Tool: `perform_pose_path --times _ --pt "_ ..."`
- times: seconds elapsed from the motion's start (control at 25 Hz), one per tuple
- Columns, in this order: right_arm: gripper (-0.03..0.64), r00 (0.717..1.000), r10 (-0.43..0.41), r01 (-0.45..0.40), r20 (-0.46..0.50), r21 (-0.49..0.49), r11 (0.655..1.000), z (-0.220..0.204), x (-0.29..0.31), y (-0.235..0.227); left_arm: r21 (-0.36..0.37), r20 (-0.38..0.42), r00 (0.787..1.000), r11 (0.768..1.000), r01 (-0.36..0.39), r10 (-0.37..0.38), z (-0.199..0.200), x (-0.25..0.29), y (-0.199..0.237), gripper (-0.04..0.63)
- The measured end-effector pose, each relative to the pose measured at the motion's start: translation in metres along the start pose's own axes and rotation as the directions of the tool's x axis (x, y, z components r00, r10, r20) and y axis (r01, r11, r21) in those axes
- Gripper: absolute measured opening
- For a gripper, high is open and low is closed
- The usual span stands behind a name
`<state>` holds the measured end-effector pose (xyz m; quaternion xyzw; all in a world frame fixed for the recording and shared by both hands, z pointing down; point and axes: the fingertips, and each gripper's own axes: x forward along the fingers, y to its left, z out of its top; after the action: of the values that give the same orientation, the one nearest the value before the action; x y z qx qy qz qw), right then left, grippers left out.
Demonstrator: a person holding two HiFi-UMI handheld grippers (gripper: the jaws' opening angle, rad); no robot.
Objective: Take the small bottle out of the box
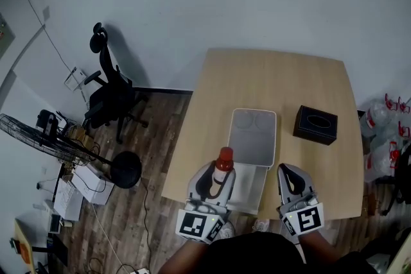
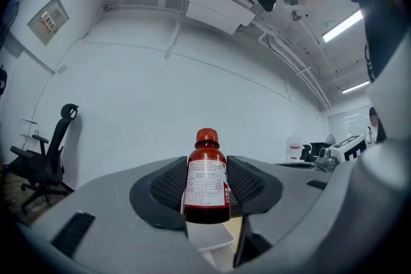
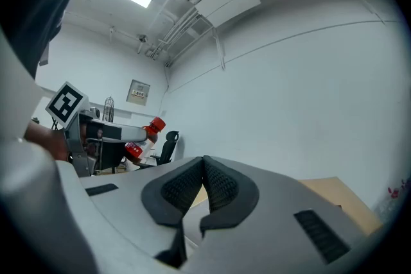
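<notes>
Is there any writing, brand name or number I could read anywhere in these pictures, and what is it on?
Nothing can be read clearly.
White label on the small bottle: fine print, too small to read.
Wall notice: too blurred to read.
Black box: no writing visible.
Square markers: black-and-white patterns, not words.

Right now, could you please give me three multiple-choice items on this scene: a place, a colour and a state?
1. Where is the black box on the table?
A. right of the white box
B. left of it
C. inside it
2. The small bottle has a cap that is:
A. blue
B. red
C. green
3. The right tongs are:
A. shut, empty
B. gripping the bottle
C. wide open
Answers: 1A, it sits nearer the table's right edge; 2B, the left gripper view shows red; 3A, the jaws meet, nothing between.
</notes>
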<state>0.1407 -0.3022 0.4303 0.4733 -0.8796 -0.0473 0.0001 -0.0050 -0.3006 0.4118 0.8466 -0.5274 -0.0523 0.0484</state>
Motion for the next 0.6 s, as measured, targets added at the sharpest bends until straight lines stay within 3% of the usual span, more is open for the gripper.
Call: perform_pose_path --times 0.16,0.32,0.6 --pt "0.012 0.998 -0.002 0.000 -0.056 -0.040 0.999 -0.002 0.005 0.006 0.013 0.034 0.999 1.000 -0.001 0.000 0.014 -0.006 0.001 0.210" --pt "0.012 0.999 -0.010 0.009 -0.051 -0.031 0.999 0.002 0.004 0.007 0.021 0.052 0.999 1.000 0.005 -0.006 0.021 -0.012 -0.001 0.210" --pt "0.012 0.997 0.018 -0.022 -0.072 -0.054 0.998 -0.002 0.009 0.021 0.035 0.039 0.999 0.999 0.002 -0.004 0.018 -0.017 0.000 0.210"
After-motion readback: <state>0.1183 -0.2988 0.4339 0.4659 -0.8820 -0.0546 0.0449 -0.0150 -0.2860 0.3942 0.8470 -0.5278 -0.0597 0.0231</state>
